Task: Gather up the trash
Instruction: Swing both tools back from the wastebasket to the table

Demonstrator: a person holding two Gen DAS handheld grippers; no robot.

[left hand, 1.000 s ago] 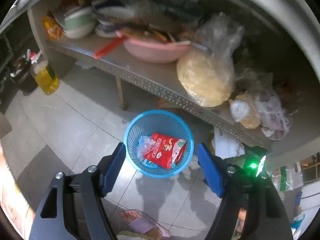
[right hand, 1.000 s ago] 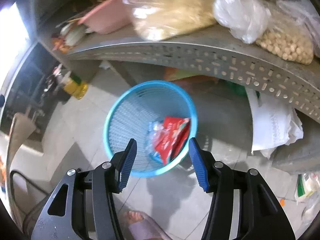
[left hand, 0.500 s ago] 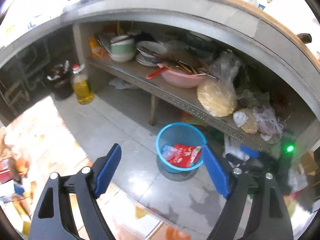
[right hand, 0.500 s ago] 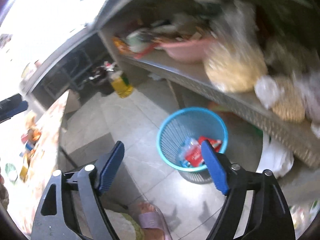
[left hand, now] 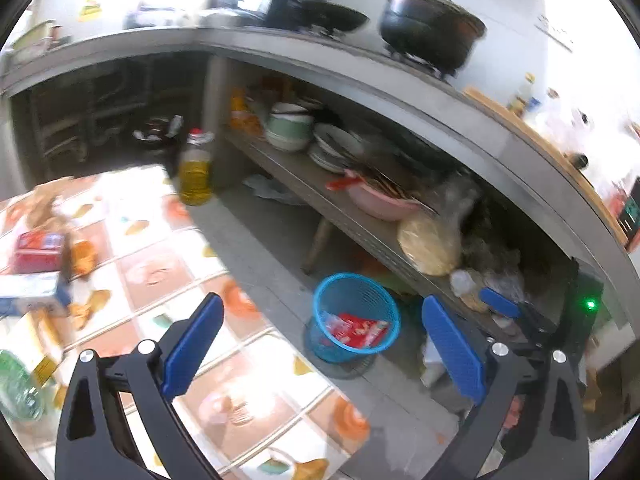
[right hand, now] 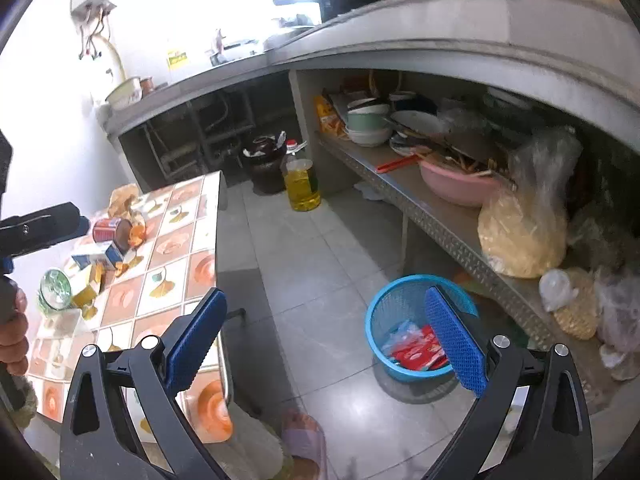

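Observation:
A blue mesh basket [left hand: 320,304] [right hand: 380,312] stands on the floor under the shelf, with a red wrapper [left hand: 360,330] [right hand: 416,354] and a clear wrapper inside it. My left gripper [left hand: 321,302] and my right gripper [right hand: 325,295] hang well above and back from it, jaws opening wide, nothing between them. To the left is a tiled table [right hand: 168,248] [left hand: 160,264] bearing trash: a red can [right hand: 110,230] [left hand: 38,250], a blue-white carton [right hand: 98,258] [left hand: 32,290], orange scraps [right hand: 86,292] and a green glass dish [right hand: 56,284].
A yellow oil bottle [right hand: 302,184] and a dark jar stand on the floor. The metal shelf [right hand: 440,220] holds a pink basin [right hand: 456,184], bowls and food bags. A black pot [left hand: 428,28] sits on the counter. A slippered foot [right hand: 304,436] shows below.
Both grippers have risen and drawn back from the basket, which now looks smaller. Their jaws have spread wider. The tiled table with trash has come into view on the left.

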